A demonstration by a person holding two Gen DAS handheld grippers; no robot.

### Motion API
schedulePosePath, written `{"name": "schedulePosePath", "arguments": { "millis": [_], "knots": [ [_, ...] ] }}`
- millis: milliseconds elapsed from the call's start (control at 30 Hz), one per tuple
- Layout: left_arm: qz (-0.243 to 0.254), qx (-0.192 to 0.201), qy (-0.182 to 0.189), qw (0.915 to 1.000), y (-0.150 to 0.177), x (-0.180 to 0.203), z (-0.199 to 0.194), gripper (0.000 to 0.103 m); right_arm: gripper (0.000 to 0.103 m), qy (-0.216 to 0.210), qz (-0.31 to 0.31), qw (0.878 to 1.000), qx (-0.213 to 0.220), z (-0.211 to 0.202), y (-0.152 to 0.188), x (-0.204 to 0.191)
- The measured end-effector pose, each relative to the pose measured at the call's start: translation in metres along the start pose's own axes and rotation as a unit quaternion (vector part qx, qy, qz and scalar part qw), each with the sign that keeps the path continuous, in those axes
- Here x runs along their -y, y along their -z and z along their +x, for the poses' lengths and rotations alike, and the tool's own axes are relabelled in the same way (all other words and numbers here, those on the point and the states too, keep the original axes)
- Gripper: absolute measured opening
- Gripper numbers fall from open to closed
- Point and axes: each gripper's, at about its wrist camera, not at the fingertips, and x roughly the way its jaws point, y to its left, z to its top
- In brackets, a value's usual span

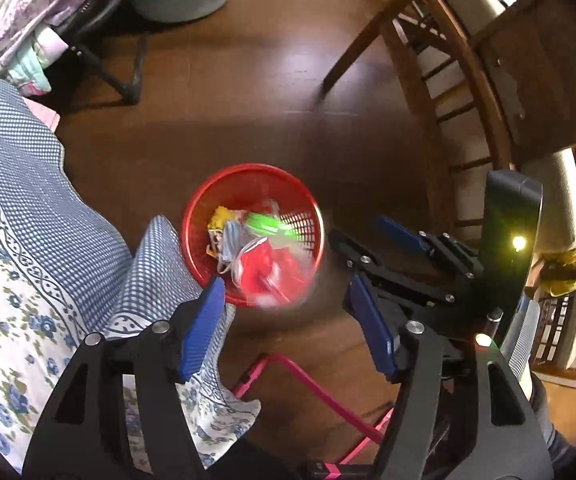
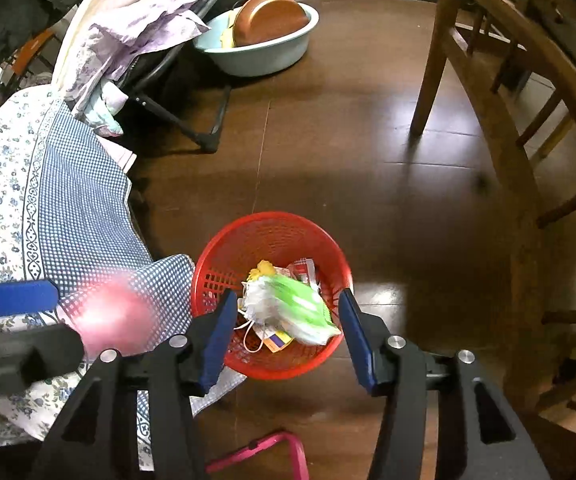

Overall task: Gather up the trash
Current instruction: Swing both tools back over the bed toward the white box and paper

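A red mesh basket [image 1: 207,196] stands on the dark wooden floor beside a blue checked cloth, and it holds several wrappers and a face mask. My left gripper [image 1: 285,286] hangs open over its near rim. A blurred red wrapper [image 1: 267,276] lies loose between the pads, touching neither. In the right wrist view my right gripper [image 2: 288,296] is open above the basket [image 2: 271,232]. A blurred green and white wrapper [image 2: 296,308] is free between its fingers. The left gripper [image 2: 65,320] shows at the left with a pink blur [image 2: 111,320] by it. The right gripper [image 1: 354,229] also shows in the left wrist view.
A bed with a blue checked and floral cloth [image 2: 67,208] borders the basket on the left. A wooden chair [image 2: 500,128] stands on the right. A pale basin with a brown pan [image 2: 263,40] sits at the back, and a pink metal frame [image 1: 296,372] lies near the bottom.
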Motion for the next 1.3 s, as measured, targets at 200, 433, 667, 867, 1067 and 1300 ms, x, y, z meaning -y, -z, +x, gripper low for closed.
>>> {"name": "schedulePosePath", "arguments": {
  "millis": [200, 433, 667, 867, 1067, 1300],
  "knots": [
    [-0.010, 0.016, 0.010, 0.9998, 0.002, -0.004, -0.015, 0.066, 0.052, 0.015, -0.005, 1.000, 0.009, -0.013, -0.006, -0.002],
    [-0.013, 0.062, 0.013, 0.9979, 0.017, -0.010, -0.062, 0.066, 0.052, 0.019, -0.021, 0.999, 0.040, -0.046, -0.015, -0.015],
    [-0.016, 0.148, 0.010, 0.9889, 0.041, -0.023, -0.136, 0.069, 0.063, 0.023, -0.049, 0.994, 0.092, -0.091, -0.029, -0.048],
    [-0.041, 0.209, -0.005, 0.9770, 0.066, -0.062, -0.192, 0.072, 0.064, 0.013, -0.088, 0.989, 0.120, -0.119, -0.037, -0.099],
    [-0.100, 0.253, -0.024, 0.9621, 0.095, -0.125, -0.232, 0.074, 0.072, 0.002, -0.148, 0.979, 0.144, -0.139, -0.044, -0.179],
    [-0.156, 0.281, -0.063, 0.9450, 0.134, -0.205, -0.261, 0.076, 0.083, -0.008, -0.217, 0.962, 0.167, -0.150, -0.044, -0.277]
  ]
}}
